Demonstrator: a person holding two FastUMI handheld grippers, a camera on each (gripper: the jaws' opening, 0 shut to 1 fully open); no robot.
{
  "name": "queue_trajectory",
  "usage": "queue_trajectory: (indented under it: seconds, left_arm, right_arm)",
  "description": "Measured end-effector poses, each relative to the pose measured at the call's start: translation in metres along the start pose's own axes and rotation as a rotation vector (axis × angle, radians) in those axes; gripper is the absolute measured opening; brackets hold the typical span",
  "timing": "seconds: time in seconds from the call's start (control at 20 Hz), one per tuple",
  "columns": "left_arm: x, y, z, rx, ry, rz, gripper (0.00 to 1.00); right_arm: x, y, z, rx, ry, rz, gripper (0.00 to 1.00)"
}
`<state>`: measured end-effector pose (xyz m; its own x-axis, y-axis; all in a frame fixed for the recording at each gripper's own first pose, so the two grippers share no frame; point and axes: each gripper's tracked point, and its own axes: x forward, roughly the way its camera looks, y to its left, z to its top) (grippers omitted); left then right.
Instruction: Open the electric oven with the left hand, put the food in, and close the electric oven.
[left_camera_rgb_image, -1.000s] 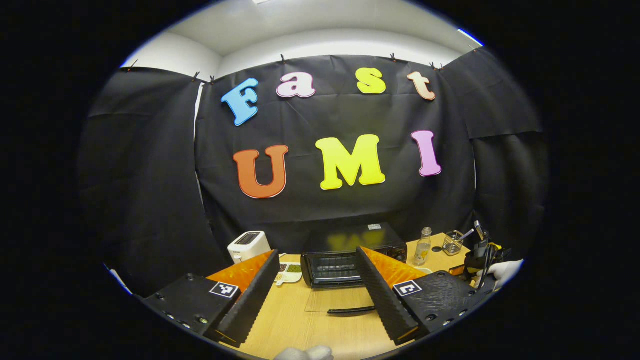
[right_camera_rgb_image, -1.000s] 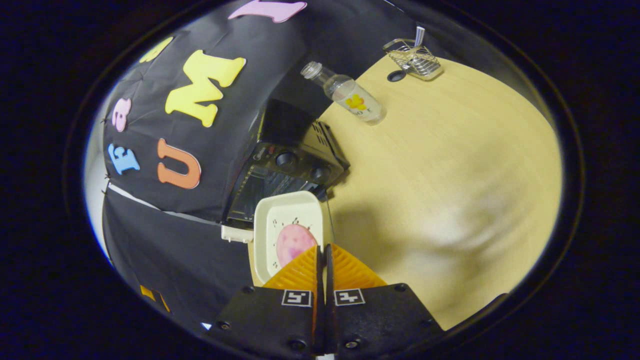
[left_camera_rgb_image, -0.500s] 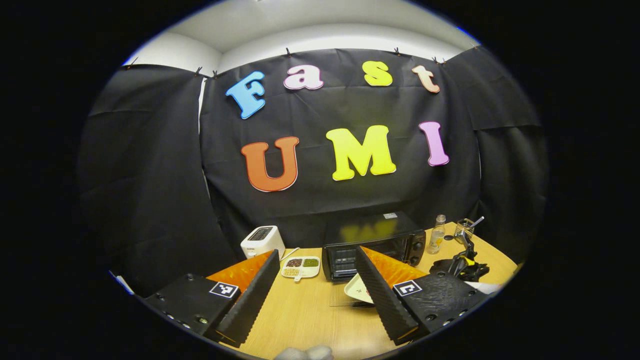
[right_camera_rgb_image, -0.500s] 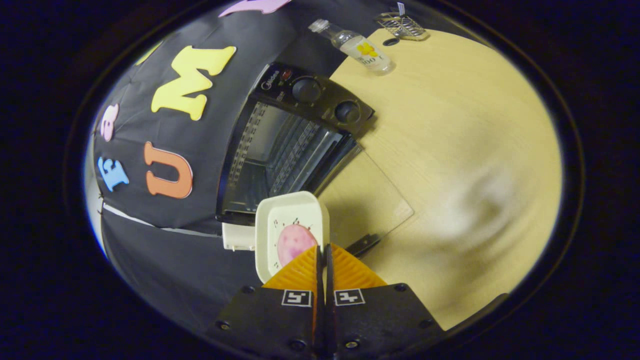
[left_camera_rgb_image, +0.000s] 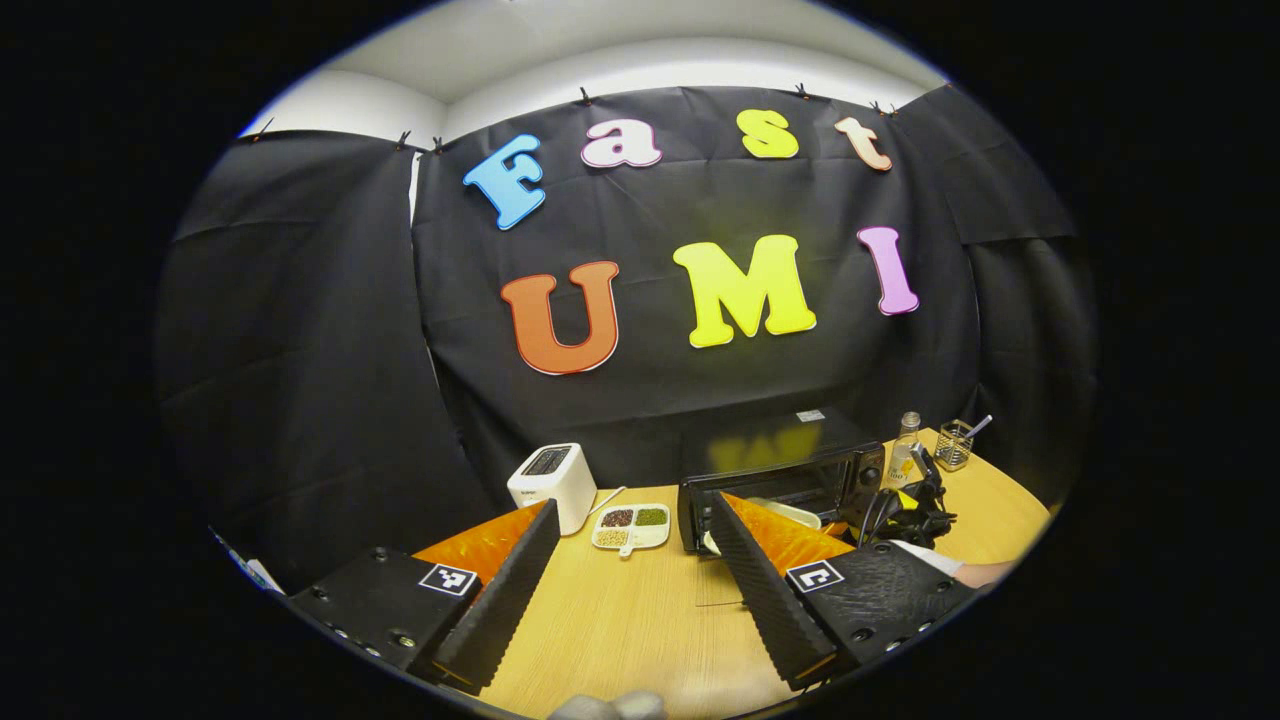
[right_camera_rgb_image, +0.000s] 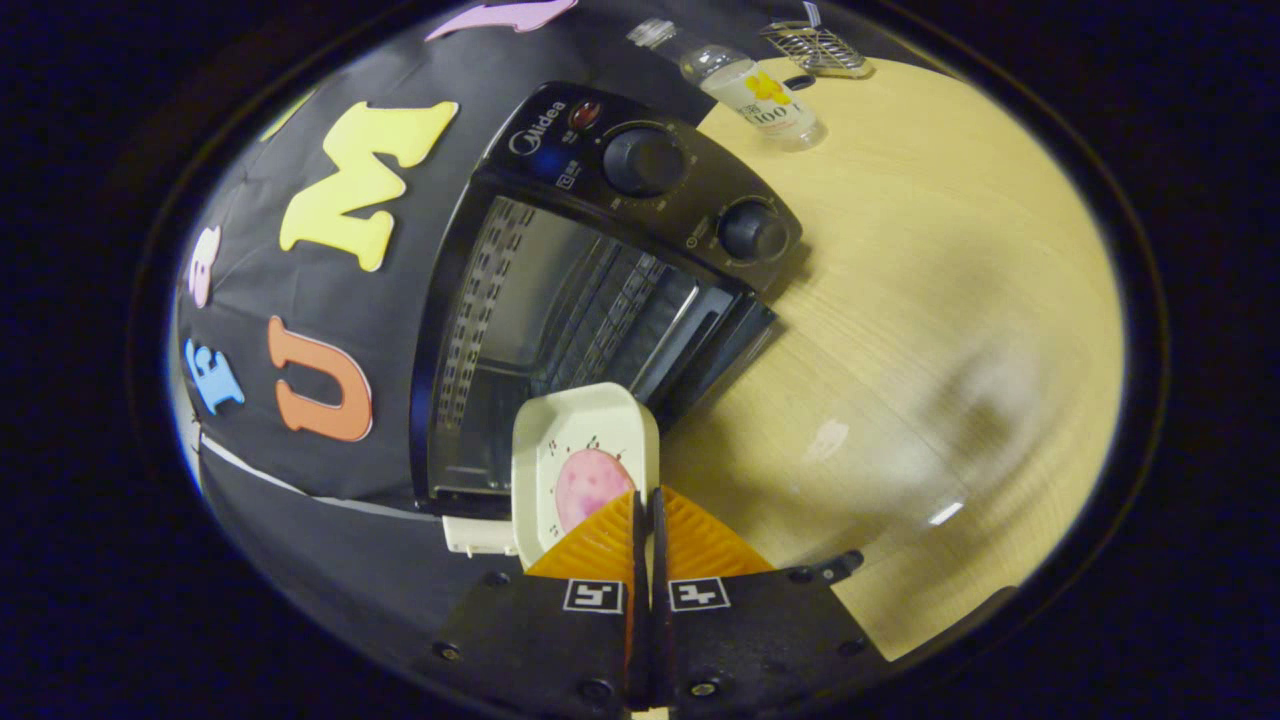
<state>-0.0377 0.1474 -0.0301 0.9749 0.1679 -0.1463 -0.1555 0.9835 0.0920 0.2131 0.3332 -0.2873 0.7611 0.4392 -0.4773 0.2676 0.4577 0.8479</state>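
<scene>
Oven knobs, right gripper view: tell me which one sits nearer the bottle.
The upper knob, beside the red indicator light; the bottle stands just beyond it. The other knob sits nearer the oven's door hinge.

Left gripper (left_camera_rgb_image: 628, 560): I hold it level above the table, fingers spread wide, nothing between them | Right gripper (right_camera_rgb_image: 647, 510): rolled sideways, I keep its fingers pressed together on the rim of the square cream plate (right_camera_rgb_image: 580, 440) | seen from the left gripper view, right gripper (left_camera_rgb_image: 905, 505) sits far off, wrist (left_camera_rgb_image: 975, 572) behind it
</scene>
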Motion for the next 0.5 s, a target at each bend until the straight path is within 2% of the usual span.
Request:
queue_trajectory:
  seconds: [0.25, 0.3, 0.45, 0.5]
  left_arm:
    - [0.013, -0.001, -0.009, -0.006, 0.020, 0.011, 0.96]
    - [0.016, -0.001, -0.010, -0.010, 0.023, 0.012, 0.96]
    - [0.021, 0.000, -0.010, -0.014, 0.024, 0.025, 0.96]
    - [0.023, 0.000, -0.012, -0.017, 0.025, 0.030, 0.96]
  right_arm:
    - [0.034, 0.007, 0.044, 0.027, -0.096, 0.005, 0.00]
    - [0.038, 0.012, 0.052, 0.013, -0.117, 0.020, 0.04]
    - [0.047, 0.029, 0.070, -0.033, -0.186, 0.088, 0.01]
    - [0.048, 0.034, 0.073, -0.051, -0.191, 0.115, 0.06]
